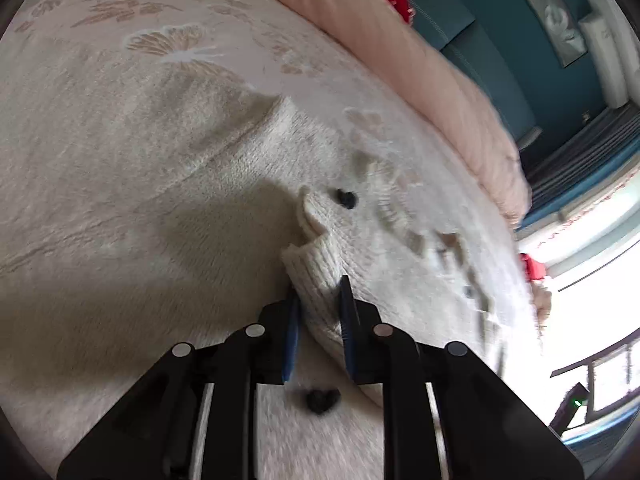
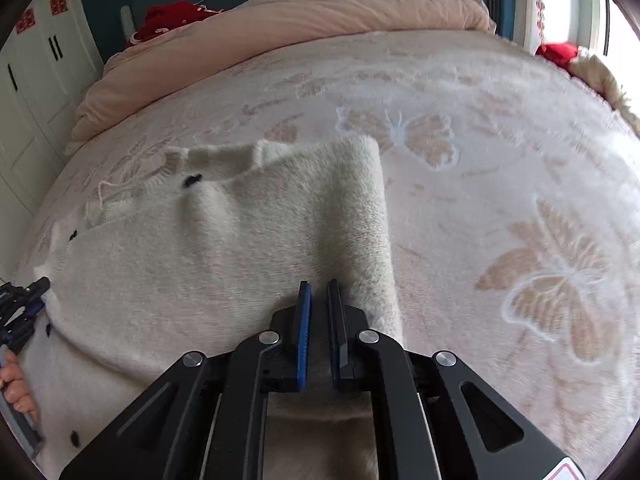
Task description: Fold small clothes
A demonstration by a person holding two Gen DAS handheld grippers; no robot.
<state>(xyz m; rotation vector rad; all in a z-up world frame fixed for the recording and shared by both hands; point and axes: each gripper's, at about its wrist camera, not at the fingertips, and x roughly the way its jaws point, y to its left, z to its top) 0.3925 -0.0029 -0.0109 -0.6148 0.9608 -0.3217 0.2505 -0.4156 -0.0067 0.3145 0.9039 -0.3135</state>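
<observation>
A fluffy cream knitted cardigan (image 2: 224, 248) with small black buttons (image 2: 193, 180) lies on the bed. In the left wrist view my left gripper (image 1: 320, 292) is shut on its ribbed cuff (image 1: 316, 276), a black button (image 1: 346, 199) just beyond. It also shows at the left edge of the right wrist view (image 2: 28, 300), at the cardigan's side. My right gripper (image 2: 319, 286) is shut on a fold of the cardigan, which drapes up and over from the fingers toward a raised edge (image 2: 360, 184).
The bed is covered by a pale pink blanket (image 2: 520, 184) with butterfly patterns. A peach duvet (image 2: 320, 12) is bunched at the headboard with a red garment (image 2: 168, 20) on it. White wardrobe doors (image 2: 36, 80) stand left; a bright window (image 1: 600, 288) is at the right.
</observation>
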